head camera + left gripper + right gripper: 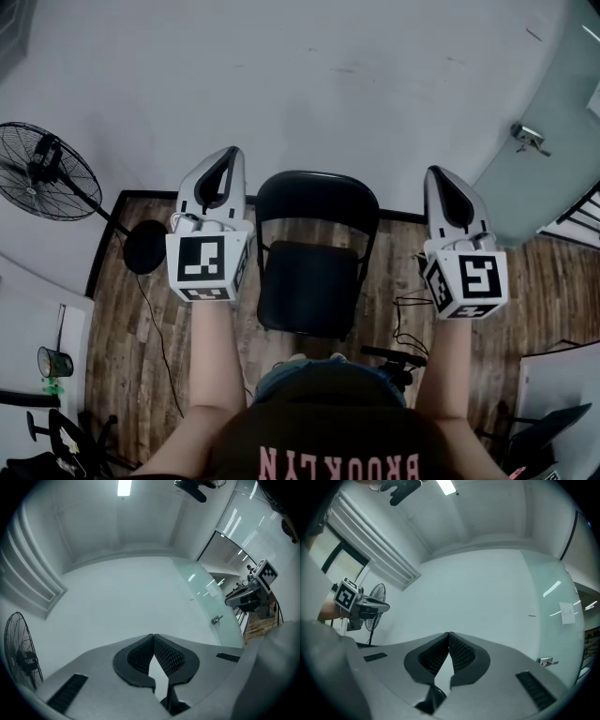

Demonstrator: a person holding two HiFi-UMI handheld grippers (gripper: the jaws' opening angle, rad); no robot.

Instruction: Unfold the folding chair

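Folding chair, black, stands on the wooden floor with its back against the white wall; its seat looks to be down, but its legs are hidden under the seat and the front edge is partly covered by the person's body at the bottom of the head view. Neither gripper view shows the chair at all. To the left of the chair the left gripper is held up clear of it. In its own view its ribbed fingers meet at the tips with nothing between them. To the right of the chair the right gripper hangs likewise apart from it, its fingers pressed together and empty. Further left of the chair a fan stands on the floor, cut off at the frame edge in the left gripper view. A thin cable lies on the floor just right of the chair. The shirt in front of the chair carries pink lettering, upside down to the camera, that reads BROOKLYN. Well to the right of the chair, a paper note is stuck on the glass door; its print is too small to read.
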